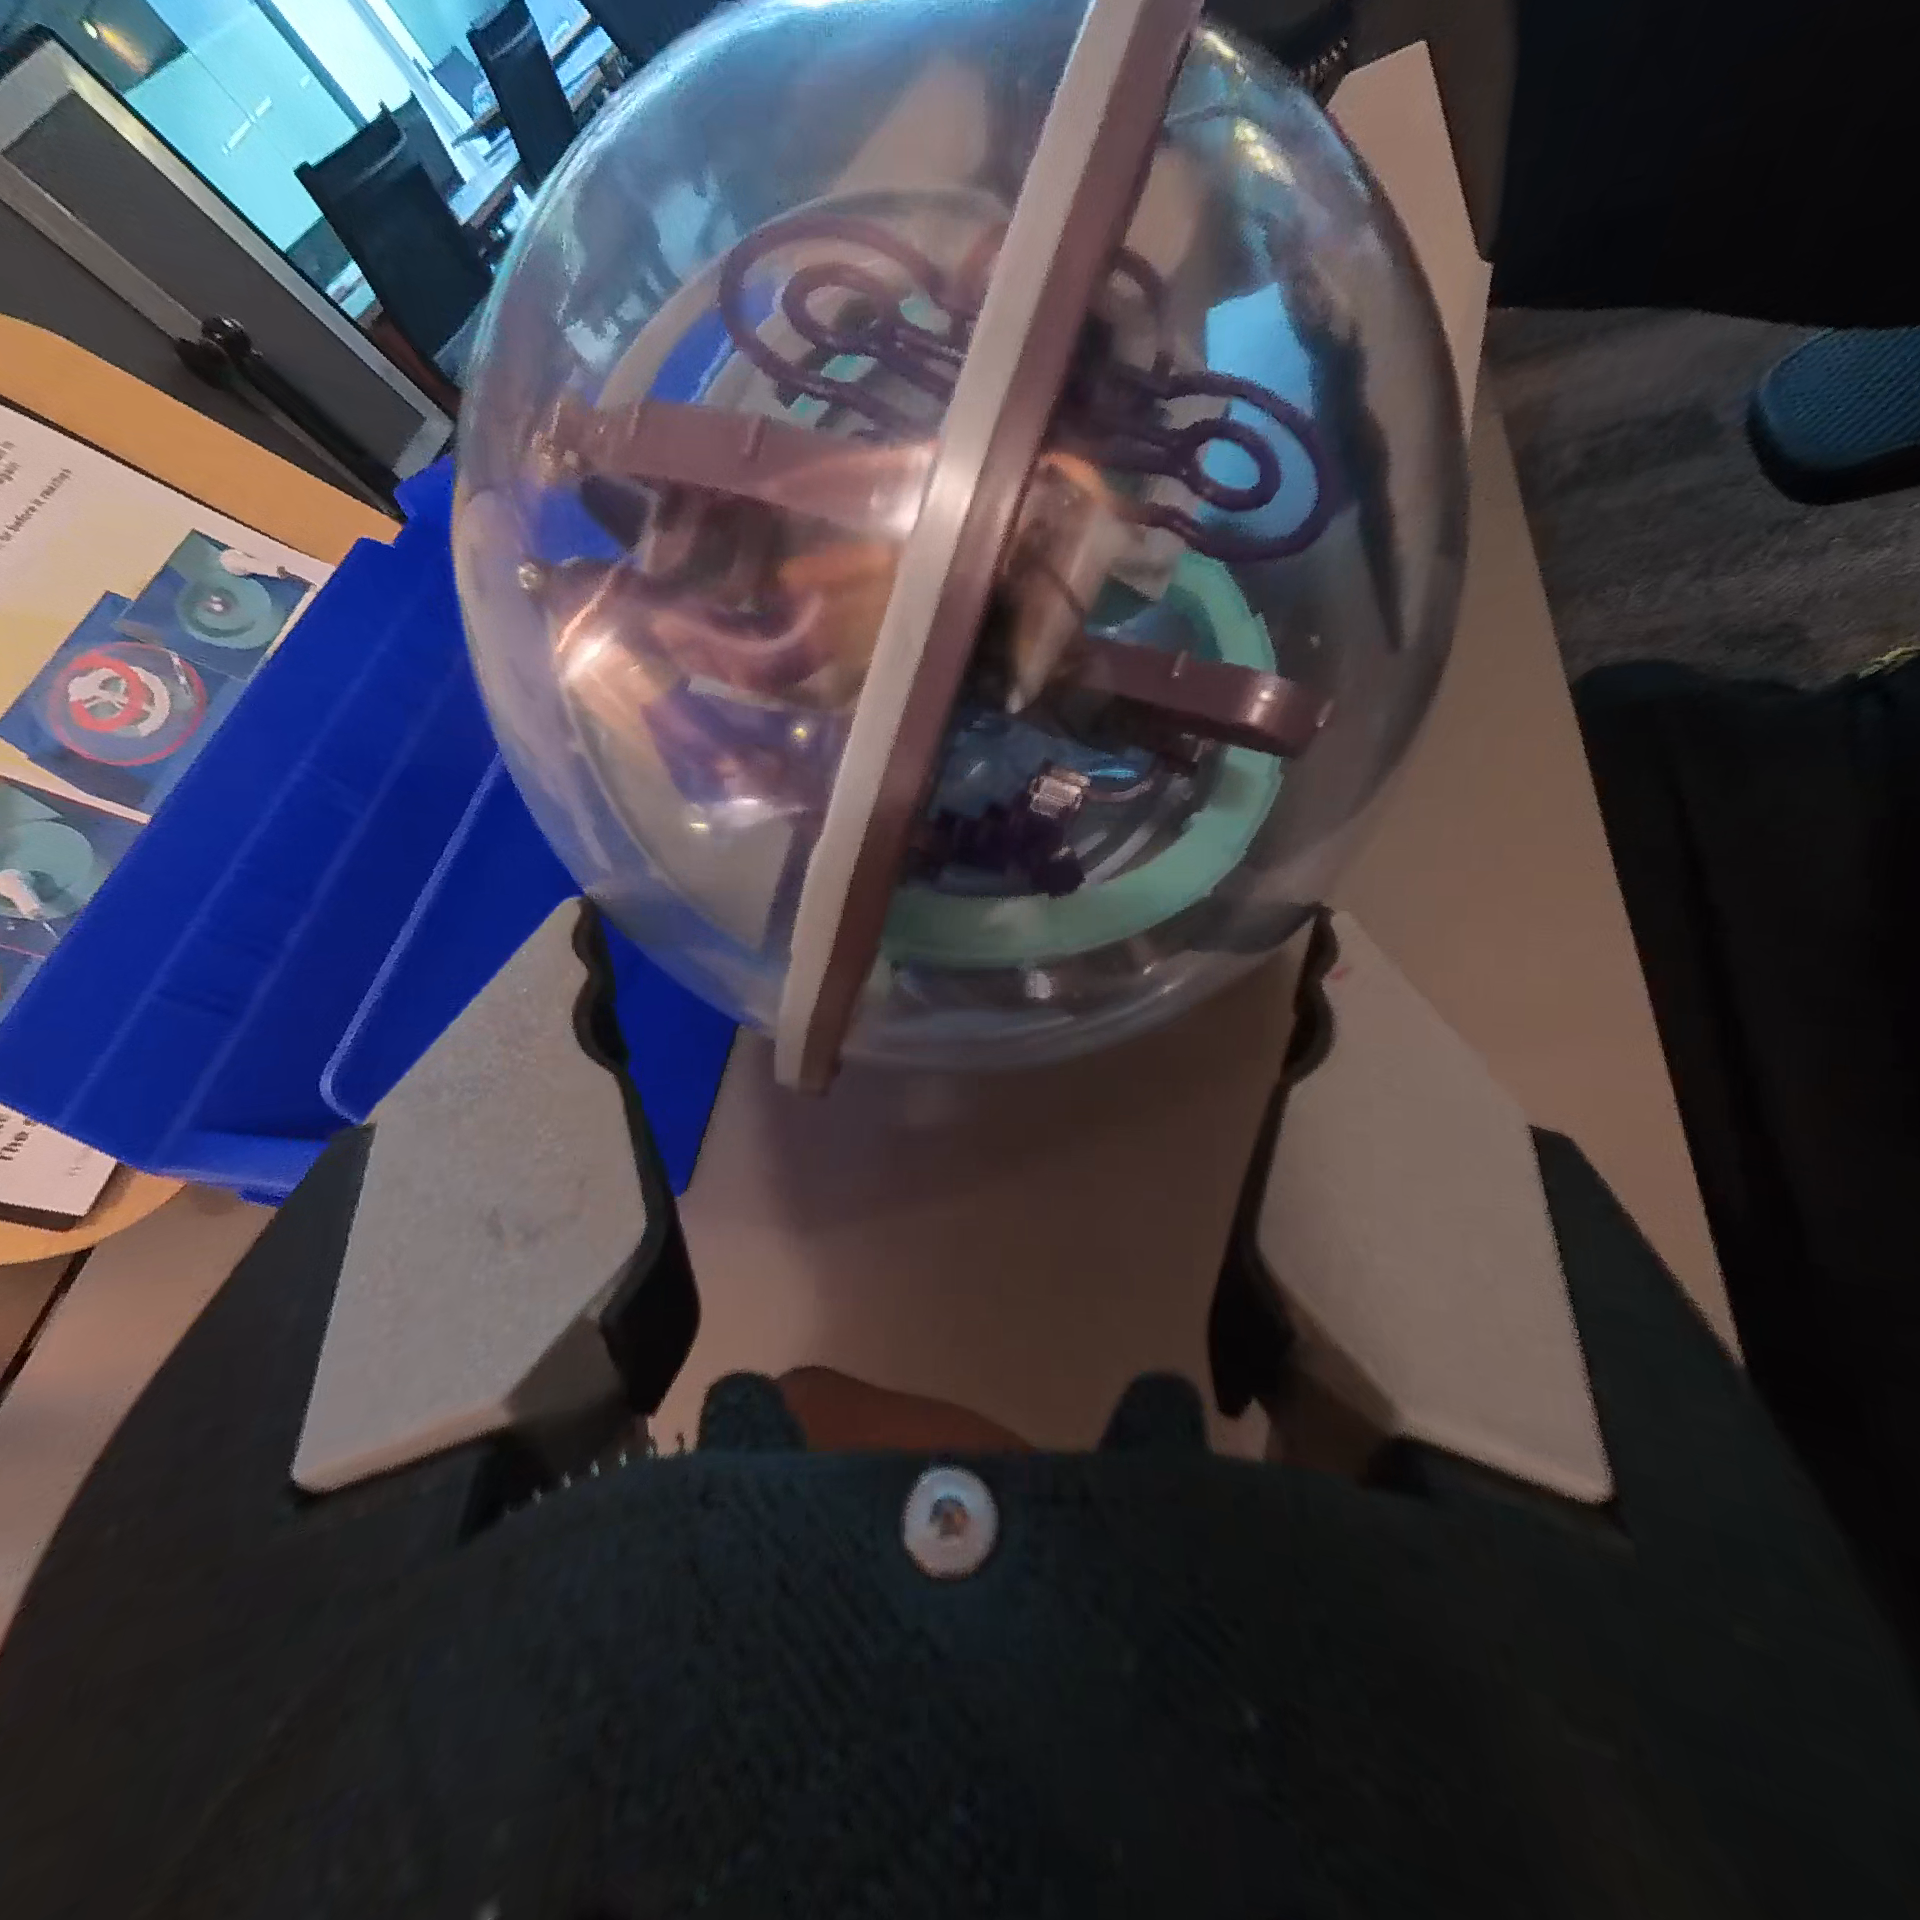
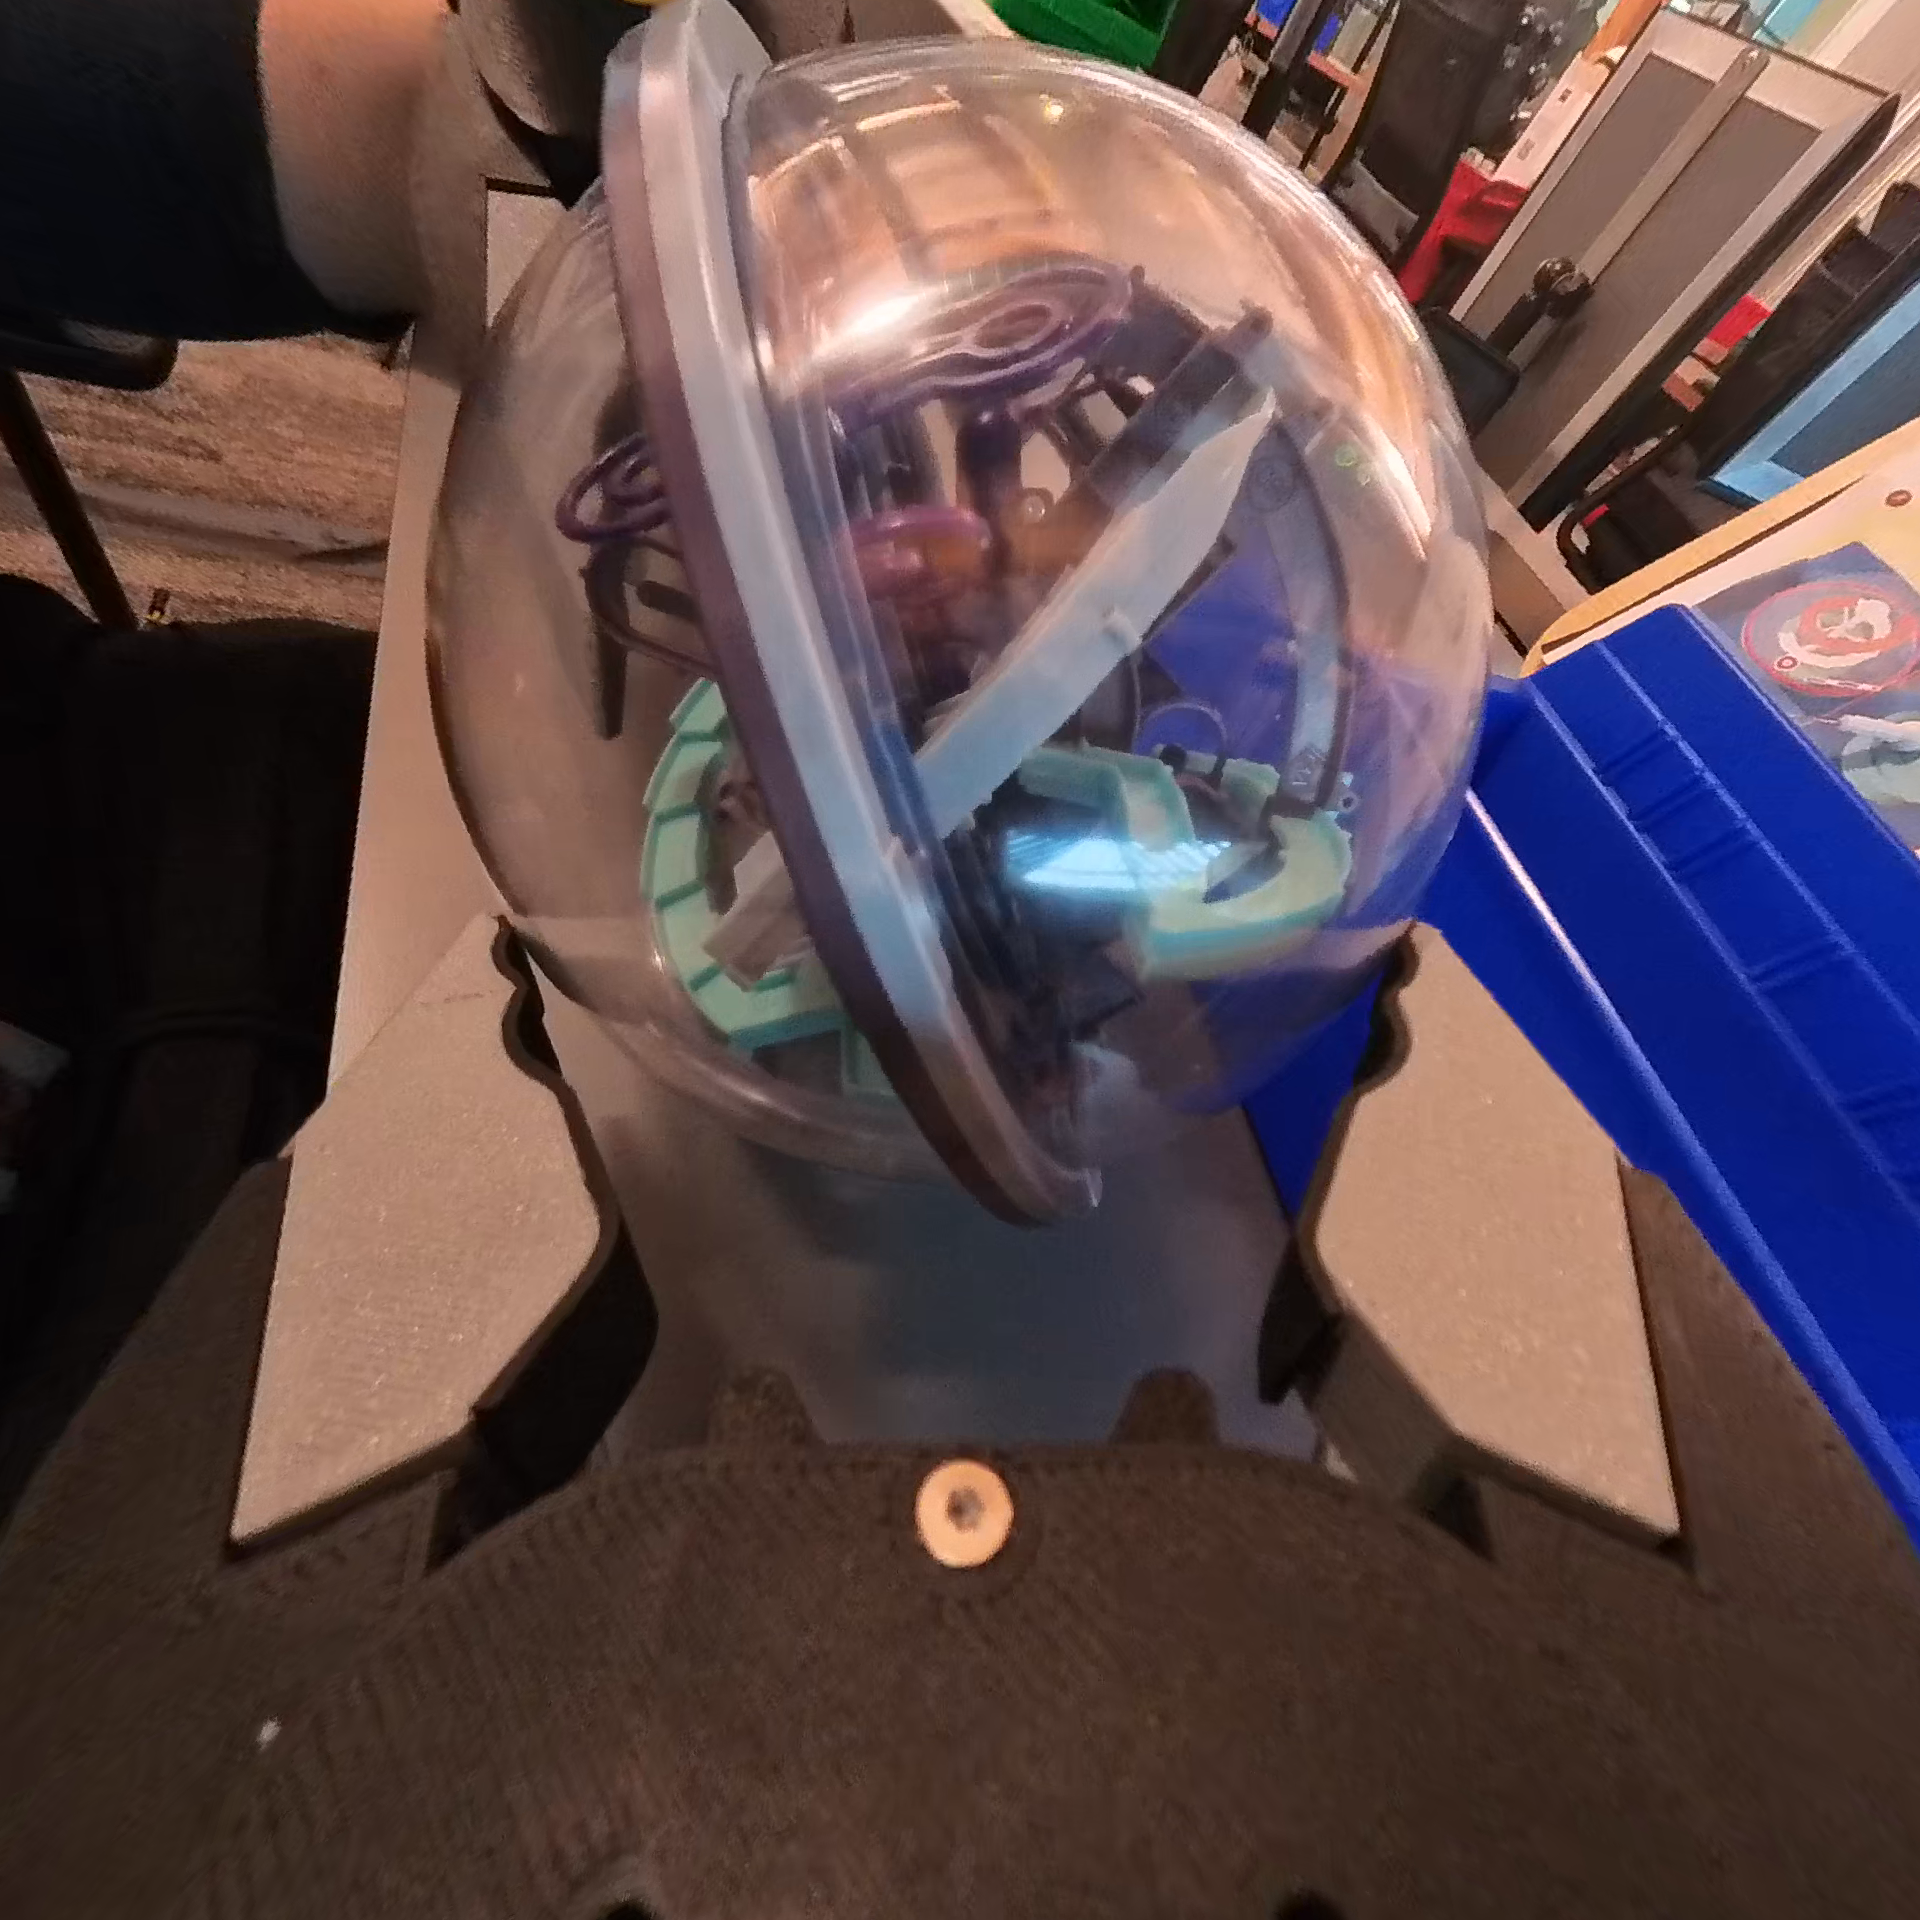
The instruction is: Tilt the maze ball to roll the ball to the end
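- Left gripper: jaws spread wide, both fingertips pressed on the lower curve of the maze ball, one each side. So it grips the sphere near its bottom.
- Right gripper: same story from the opposite side, wide spread, tips against the clear shell low down. Sphere is cradled between the two tools, lifted off any surface.
- Maze ball: clear globe, pale seam ring running tilted through it, teal circular track, purple loop tracks and brown ramps inside. The small rolling ball: cannot pick it out for sure, too blurred.
- Step in hand, my read: tilting. Do it slowly, rotate both grippers together about one axis, keep squeeze steady since the smooth shell could slip from tip-only contact.
- Just behind the maze ball: blue bin, then a printed sheet on the wooden table.
- Farther past the maze ball: dark chairs, partitions.
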`<state>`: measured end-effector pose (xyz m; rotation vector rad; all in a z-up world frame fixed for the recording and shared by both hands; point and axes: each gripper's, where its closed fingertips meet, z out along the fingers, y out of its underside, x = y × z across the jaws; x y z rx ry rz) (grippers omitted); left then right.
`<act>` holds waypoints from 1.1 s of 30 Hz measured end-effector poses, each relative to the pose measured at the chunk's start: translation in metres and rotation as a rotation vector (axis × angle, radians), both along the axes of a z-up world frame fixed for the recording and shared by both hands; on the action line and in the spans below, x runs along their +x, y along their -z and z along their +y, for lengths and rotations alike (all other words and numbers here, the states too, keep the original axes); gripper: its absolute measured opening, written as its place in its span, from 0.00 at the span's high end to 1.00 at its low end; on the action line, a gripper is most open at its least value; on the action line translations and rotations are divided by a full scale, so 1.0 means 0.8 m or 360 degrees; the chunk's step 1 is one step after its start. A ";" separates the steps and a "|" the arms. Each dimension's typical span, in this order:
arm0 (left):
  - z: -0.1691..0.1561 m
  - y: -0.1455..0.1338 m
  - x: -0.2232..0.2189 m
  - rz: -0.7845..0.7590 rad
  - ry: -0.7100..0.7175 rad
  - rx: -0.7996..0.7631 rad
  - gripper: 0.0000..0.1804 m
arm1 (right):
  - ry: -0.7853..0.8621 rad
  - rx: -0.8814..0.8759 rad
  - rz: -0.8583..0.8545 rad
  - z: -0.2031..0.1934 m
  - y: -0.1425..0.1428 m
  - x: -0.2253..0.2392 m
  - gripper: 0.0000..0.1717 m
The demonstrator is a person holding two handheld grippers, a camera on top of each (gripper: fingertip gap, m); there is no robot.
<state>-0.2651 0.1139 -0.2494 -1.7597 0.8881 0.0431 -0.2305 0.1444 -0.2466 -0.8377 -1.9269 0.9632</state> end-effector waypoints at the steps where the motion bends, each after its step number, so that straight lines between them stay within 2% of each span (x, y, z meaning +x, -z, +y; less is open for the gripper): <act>1: 0.000 0.000 0.001 -0.0011 0.0005 0.0001 0.30 | 0.0003 0.0004 -0.0015 0.001 0.001 0.001 0.12; 7: 0.000 0.006 0.001 -0.0031 0.0010 -0.0032 0.30 | 0.0016 0.0024 -0.0051 -0.001 -0.003 0.003 0.12; 14: 0.005 0.012 0.004 -0.0117 0.0007 -0.0046 0.30 | -0.0046 -0.0089 0.0065 -0.003 -0.011 0.002 0.11; 24: 0.008 0.011 0.007 -0.0032 0.0017 0.0036 0.33 | -0.0082 -0.0109 0.0087 -0.001 -0.012 0.010 0.11; 28: 0.006 0.008 0.004 0.0043 0.0030 0.0125 0.36 | -0.0060 -0.0020 0.0071 0.005 -0.008 0.014 0.13; 33: 0.009 0.002 0.008 0.0012 0.0018 0.0151 0.31 | -0.0014 0.0044 0.0031 0.008 -0.003 0.011 0.13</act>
